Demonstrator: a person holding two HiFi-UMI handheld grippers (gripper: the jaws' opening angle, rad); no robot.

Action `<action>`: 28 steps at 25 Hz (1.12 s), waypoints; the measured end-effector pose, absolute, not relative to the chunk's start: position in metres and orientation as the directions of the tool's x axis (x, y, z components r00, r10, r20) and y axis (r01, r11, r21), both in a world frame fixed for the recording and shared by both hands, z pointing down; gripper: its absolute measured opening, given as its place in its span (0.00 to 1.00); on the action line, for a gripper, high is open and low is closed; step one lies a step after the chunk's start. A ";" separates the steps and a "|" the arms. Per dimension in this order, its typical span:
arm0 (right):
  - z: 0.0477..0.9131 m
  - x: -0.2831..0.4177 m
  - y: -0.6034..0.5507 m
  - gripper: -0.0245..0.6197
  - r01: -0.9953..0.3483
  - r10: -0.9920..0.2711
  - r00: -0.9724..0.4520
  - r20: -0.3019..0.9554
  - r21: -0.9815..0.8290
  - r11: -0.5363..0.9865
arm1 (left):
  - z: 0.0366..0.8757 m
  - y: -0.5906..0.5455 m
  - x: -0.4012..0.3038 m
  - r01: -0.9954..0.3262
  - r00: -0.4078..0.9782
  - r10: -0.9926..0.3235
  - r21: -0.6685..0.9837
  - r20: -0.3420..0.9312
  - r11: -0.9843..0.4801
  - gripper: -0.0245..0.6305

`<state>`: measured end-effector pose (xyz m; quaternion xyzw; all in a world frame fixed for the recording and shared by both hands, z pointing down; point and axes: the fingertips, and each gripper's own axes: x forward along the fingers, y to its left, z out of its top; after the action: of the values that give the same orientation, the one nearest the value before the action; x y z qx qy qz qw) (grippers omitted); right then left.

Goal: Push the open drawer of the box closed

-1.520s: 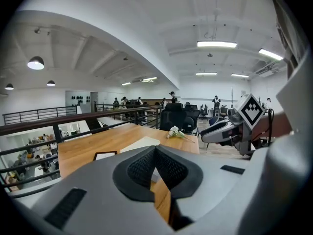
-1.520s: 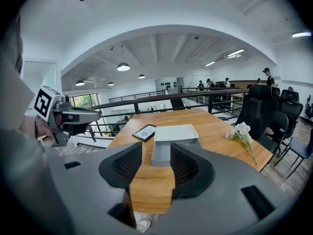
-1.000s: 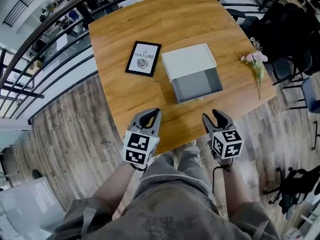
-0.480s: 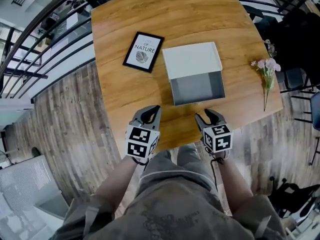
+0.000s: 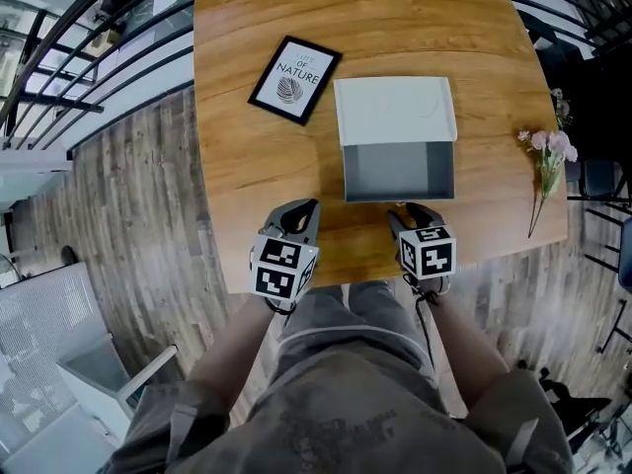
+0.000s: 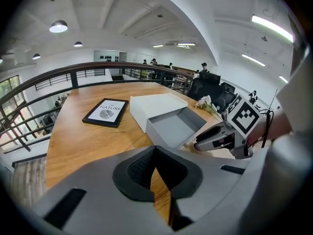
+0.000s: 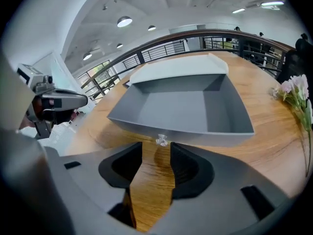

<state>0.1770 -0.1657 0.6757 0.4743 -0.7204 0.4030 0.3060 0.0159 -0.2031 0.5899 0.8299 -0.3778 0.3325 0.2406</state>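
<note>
A white box (image 5: 395, 110) lies on the wooden table (image 5: 247, 186), and its grey drawer (image 5: 397, 172) stands pulled out toward me, empty. A small clear knob (image 7: 161, 141) sits on the drawer's front wall (image 7: 186, 133). My right gripper (image 5: 408, 211) (image 7: 156, 148) is open, its tips just short of the drawer front, with the knob level with the gap between them and untouched. My left gripper (image 5: 301, 208) (image 6: 155, 148) hovers over the table left of the drawer with its tips together, holding nothing. In the left gripper view the drawer (image 6: 176, 126) lies ahead to the right.
A black-framed print (image 5: 294, 65) lies left of the box. A sprig of pink flowers (image 5: 549, 156) rests near the table's right edge. The table's near edge runs just under both grippers. Railings (image 5: 89, 77) and a wood floor lie to the left.
Both grippers have moved forward toward the drawer. The right one has closed in on the drawer front. The box now sits squarer in the head view.
</note>
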 end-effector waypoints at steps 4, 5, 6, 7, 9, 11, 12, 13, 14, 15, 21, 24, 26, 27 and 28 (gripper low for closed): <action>0.683 0.177 -0.171 0.31 -0.924 -0.415 -0.381 0.826 -0.325 0.201 | 0.593 -0.205 0.019 -0.805 0.480 -0.476 0.154 0.737 -0.573 0.06; 0.685 0.178 -0.172 0.30 -0.925 -0.411 -0.380 0.829 -0.325 0.198 | 0.594 -0.205 0.019 -0.807 0.478 -0.477 0.155 0.738 -0.570 0.06; 0.685 0.179 -0.173 0.29 -0.926 -0.407 -0.377 0.832 -0.325 0.195 | 0.594 -0.206 0.018 -0.809 0.476 -0.477 0.155 0.739 -0.567 0.06; 0.686 0.180 -0.173 0.26 -0.927 -0.402 -0.375 0.835 -0.324 0.191 | 0.595 -0.206 0.018 -0.811 0.473 -0.476 0.156 0.741 -0.563 0.06; 0.686 0.182 -0.174 0.22 -0.927 -0.396 -0.375 0.838 -0.325 0.189 | 0.596 -0.206 0.016 -0.815 0.468 -0.474 0.157 0.746 -0.557 0.06; 0.686 0.182 -0.175 0.20 -0.924 -0.391 -0.381 0.838 -0.329 0.194 | 0.598 -0.205 0.014 -0.817 0.463 -0.472 0.155 0.750 -0.555 0.06; 0.685 0.182 -0.175 0.20 -0.923 -0.388 -0.383 0.838 -0.330 0.199 | 0.599 -0.205 0.013 -0.817 0.462 -0.471 0.155 0.752 -0.555 0.06; 0.684 0.181 -0.176 0.17 -0.922 -0.388 -0.384 0.838 -0.328 0.203 | 0.600 -0.204 0.013 -0.817 0.461 -0.470 0.154 0.753 -0.555 0.06; 0.682 0.180 -0.176 0.17 -0.923 -0.389 -0.383 0.838 -0.325 0.208 | 0.600 -0.204 0.012 -0.817 0.461 -0.468 0.155 0.754 -0.556 0.06; 0.679 0.179 -0.177 0.17 -0.923 -0.392 -0.381 0.837 -0.321 0.211 | 0.600 -0.203 0.012 -0.816 0.462 -0.467 0.156 0.754 -0.556 0.06; 0.670 0.184 -0.190 0.17 -0.926 -0.400 -0.374 0.837 -0.312 0.212 | 0.598 -0.211 0.013 -0.815 0.469 -0.473 0.159 0.746 -0.557 0.06; 0.671 0.186 -0.198 0.17 -0.925 -0.391 -0.376 0.840 -0.316 0.210 | 0.596 -0.218 0.010 -0.819 0.468 -0.482 0.159 0.741 -0.552 0.06; 0.672 0.187 -0.205 0.17 -0.925 -0.391 -0.377 0.839 -0.319 0.206 | 0.594 -0.223 0.008 -0.823 0.465 -0.489 0.156 0.738 -0.547 0.06; 0.672 0.187 -0.209 0.17 -0.925 -0.393 -0.377 0.839 -0.321 0.204 | 0.593 -0.226 0.007 -0.824 0.464 -0.492 0.157 0.737 -0.544 0.06; 0.673 0.187 -0.213 0.17 -0.925 -0.395 -0.377 0.837 -0.321 0.202 | 0.593 -0.229 0.006 -0.826 0.464 -0.494 0.157 0.735 -0.542 0.06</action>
<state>0.1866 -0.2131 0.6731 0.4644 -0.7109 0.4280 0.3094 0.0062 -0.2285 0.5933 0.8162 -0.4043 0.3235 0.2563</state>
